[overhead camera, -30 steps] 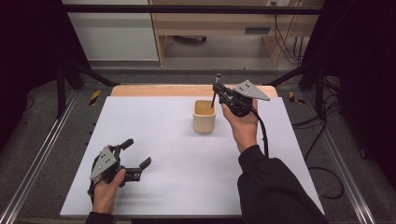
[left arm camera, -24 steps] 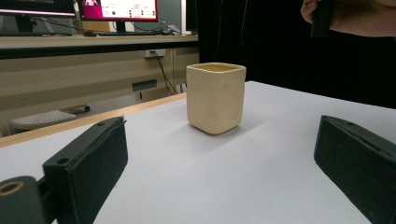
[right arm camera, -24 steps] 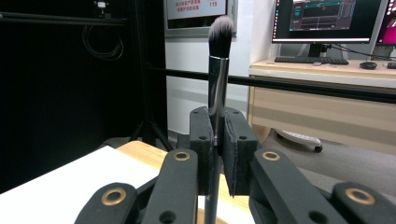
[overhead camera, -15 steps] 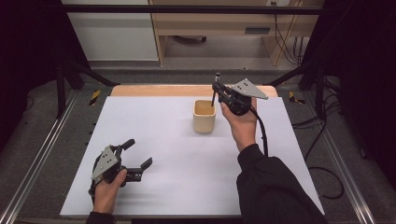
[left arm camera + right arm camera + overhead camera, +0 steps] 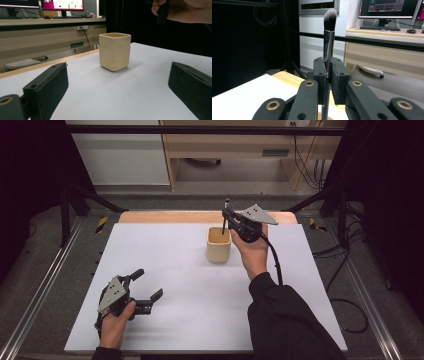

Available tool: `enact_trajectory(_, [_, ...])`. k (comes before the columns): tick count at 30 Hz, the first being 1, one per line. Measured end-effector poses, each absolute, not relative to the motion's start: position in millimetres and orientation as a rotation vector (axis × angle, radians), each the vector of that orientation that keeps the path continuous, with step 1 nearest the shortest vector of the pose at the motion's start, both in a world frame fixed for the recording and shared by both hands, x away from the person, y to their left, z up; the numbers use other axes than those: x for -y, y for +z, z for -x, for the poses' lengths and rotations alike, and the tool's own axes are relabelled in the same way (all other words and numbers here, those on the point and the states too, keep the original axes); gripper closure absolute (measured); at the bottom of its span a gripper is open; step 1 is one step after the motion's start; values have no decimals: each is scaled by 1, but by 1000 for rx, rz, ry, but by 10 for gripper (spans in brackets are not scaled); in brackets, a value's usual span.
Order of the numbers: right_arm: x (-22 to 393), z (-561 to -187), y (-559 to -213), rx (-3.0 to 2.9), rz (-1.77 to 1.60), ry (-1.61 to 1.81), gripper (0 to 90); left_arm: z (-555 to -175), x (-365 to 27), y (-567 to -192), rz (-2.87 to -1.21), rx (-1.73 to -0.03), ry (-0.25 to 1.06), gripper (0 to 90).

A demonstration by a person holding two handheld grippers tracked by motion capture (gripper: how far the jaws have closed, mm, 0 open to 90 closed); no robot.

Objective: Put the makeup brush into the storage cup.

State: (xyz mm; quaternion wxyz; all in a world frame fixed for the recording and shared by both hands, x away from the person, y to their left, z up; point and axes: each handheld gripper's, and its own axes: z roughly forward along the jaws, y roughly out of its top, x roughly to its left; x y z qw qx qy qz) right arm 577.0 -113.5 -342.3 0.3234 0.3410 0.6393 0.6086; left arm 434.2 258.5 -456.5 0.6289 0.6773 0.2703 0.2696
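A: From the high view, what's on the table?

B: A white sheet over a wooden table point(image 5: 150, 216), smooth and matte. A cream cup point(image 5: 219, 245) with rounded corners stands near the far edge, toward the middle. The right gripper point(image 5: 226, 216) is held just over and behind it, clamping a makeup brush point(image 5: 223, 226) upright, its dark handle reaching down over the cup's mouth. Whether the tip touches the cup I cannot tell.

A: And the other hand?

B: The left gripper point(image 5: 147, 285) lies low at the near left corner, jaws spread wide and holding nothing, well apart from the cup. Plenty of bare sheet lies between them.

A: The left gripper view?

B: Two black padded jaws stand far apart at the bottom, with the cup point(image 5: 115, 51) between them but well beyond, untouched. Its glaze looks soft and slightly uneven. The right hand point(image 5: 190, 11) hangs above it.

A: The right gripper view?

B: The pads press on the brush's point(image 5: 329, 40) metal ferrule; grey-tipped dark bristles point up. The wooden table edge point(image 5: 287, 77) shows below.
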Motion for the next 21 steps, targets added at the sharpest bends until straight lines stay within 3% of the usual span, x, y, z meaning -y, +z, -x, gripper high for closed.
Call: enact_trajectory(21, [103,-581,-354,-1714,-867,1573,834,-434,-259,-456,-1538,-622,613,26])
